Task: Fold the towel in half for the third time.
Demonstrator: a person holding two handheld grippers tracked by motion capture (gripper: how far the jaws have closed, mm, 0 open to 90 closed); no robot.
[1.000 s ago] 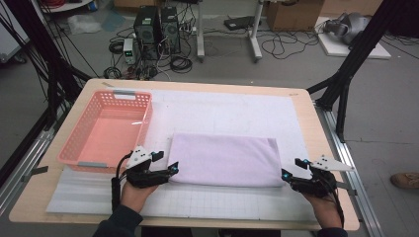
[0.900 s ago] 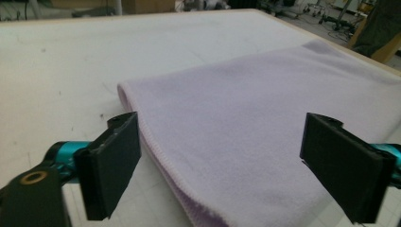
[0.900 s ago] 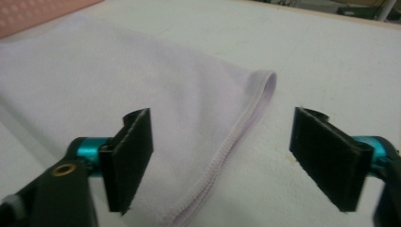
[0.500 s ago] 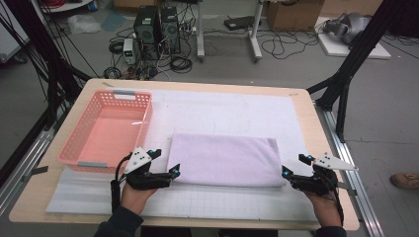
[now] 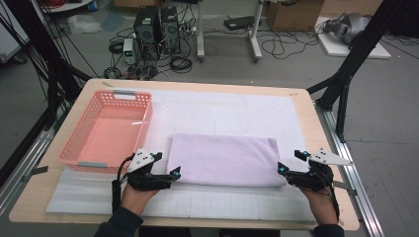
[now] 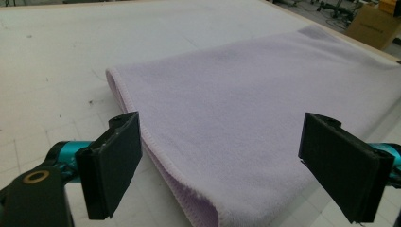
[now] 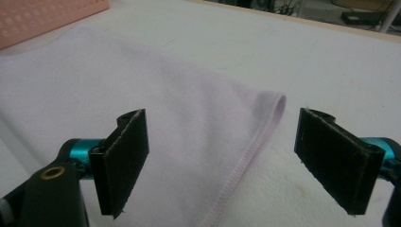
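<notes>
Between both tongs, folded towel [image 5: 225, 159] flat, L tongs [image 5: 174, 174] & R tongs [image 5: 280, 168] open at near corners

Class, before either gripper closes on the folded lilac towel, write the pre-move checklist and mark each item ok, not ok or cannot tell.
1. Left gripper jaws open, having just widened, at the folded lilac towel's near-left corner: ok.
2. Right gripper jaws open, just widened, at the near-right corner: ok.
3. Towel lies flat on the white mat: ok.
4. Towel edge between the left pads: ok.
5. Pink basket empty, apart from the towel: ok.
6. All folded layers within pad reach: cannot tell.
</notes>
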